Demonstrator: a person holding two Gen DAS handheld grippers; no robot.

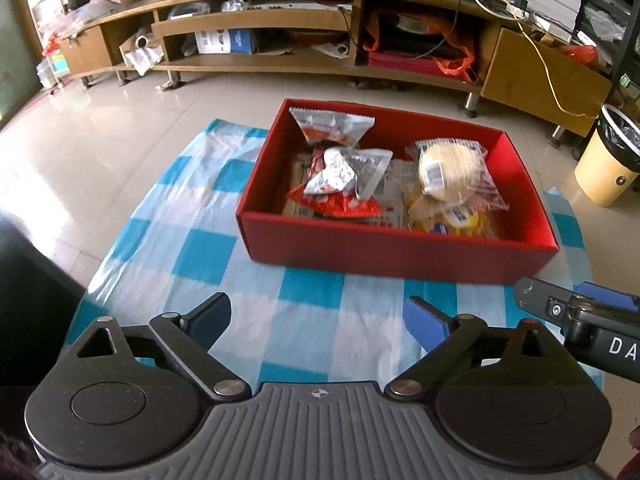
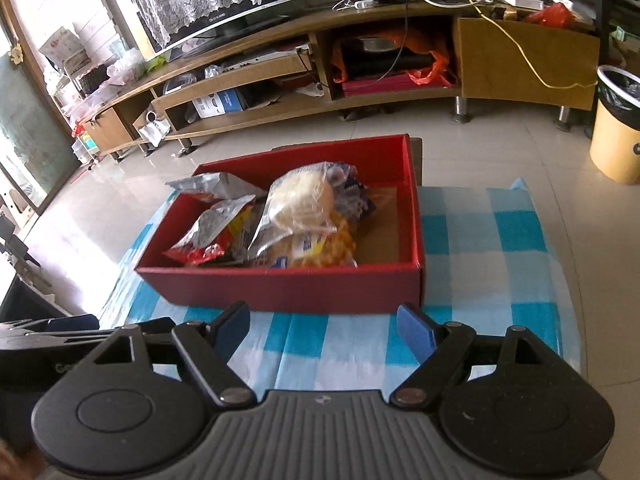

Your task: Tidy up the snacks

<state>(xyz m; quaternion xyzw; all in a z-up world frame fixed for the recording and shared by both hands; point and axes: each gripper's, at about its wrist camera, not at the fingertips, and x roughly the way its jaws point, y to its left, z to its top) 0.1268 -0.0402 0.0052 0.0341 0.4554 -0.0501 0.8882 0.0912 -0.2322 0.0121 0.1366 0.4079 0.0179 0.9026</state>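
A red open box (image 1: 392, 254) stands on a blue-and-white checked cloth (image 1: 180, 248). Inside lie several snack packs: a silver-and-red packet (image 1: 332, 126) at the back left, crumpled silver-and-red packets (image 1: 344, 178) in the middle, a wrapped pale bun (image 1: 450, 168) on yellow packs (image 1: 452, 218) at the right. My left gripper (image 1: 318, 322) is open and empty, just short of the box's near wall. My right gripper (image 2: 324, 330) is open and empty, also short of the box (image 2: 288, 290); the bun (image 2: 302, 200) shows there. The right gripper's side (image 1: 580, 312) shows in the left wrist view.
A long wooden TV stand (image 1: 320, 32) full of clutter runs along the back, with a television (image 2: 224, 4) on it. A yellow bin (image 1: 610, 160) stands on the tiled floor at the right. A dark object (image 1: 28, 264) sits left of the cloth.
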